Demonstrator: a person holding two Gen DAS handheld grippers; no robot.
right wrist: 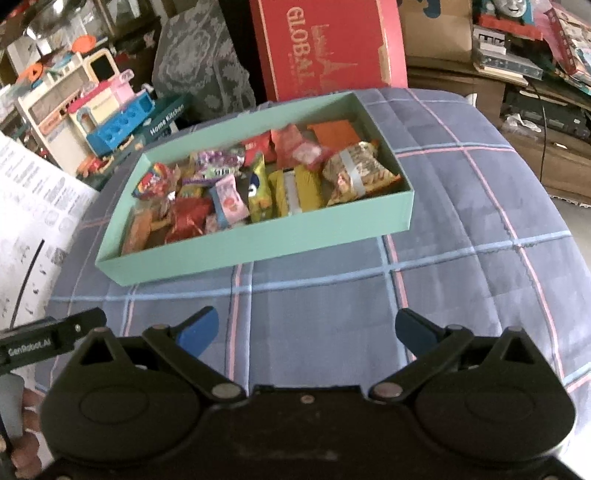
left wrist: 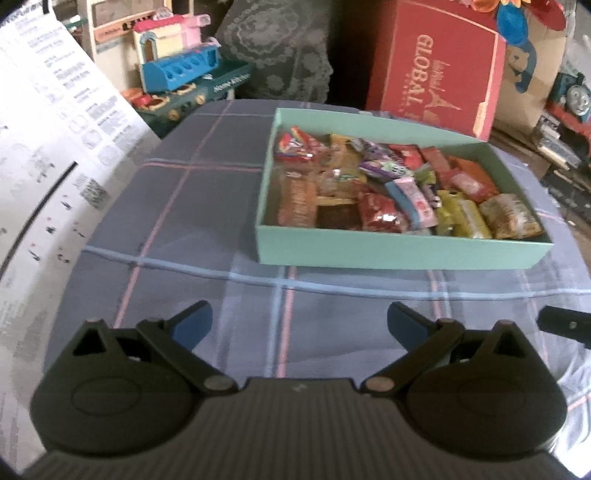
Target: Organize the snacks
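Note:
A teal box [left wrist: 388, 254] sits on a blue plaid cloth [left wrist: 207, 206] and holds several colourful snack packets [left wrist: 388, 192]. The box also shows in the right wrist view [right wrist: 258, 242], with its snacks [right wrist: 258, 181] piled inside. My left gripper [left wrist: 299, 325] is open and empty, low over the cloth, short of the box's near wall. My right gripper [right wrist: 306, 332] is open and empty, also short of the box. Part of the left gripper [right wrist: 48, 343] shows at the left edge of the right wrist view.
A red box marked GLOBAL [left wrist: 436, 70] stands behind the teal box. Toy kitchen sets [left wrist: 177, 74] lie at the back left. A white printed sheet [left wrist: 48, 155] is on the left. Cluttered shelves and a toy train [right wrist: 517, 14] are at the right.

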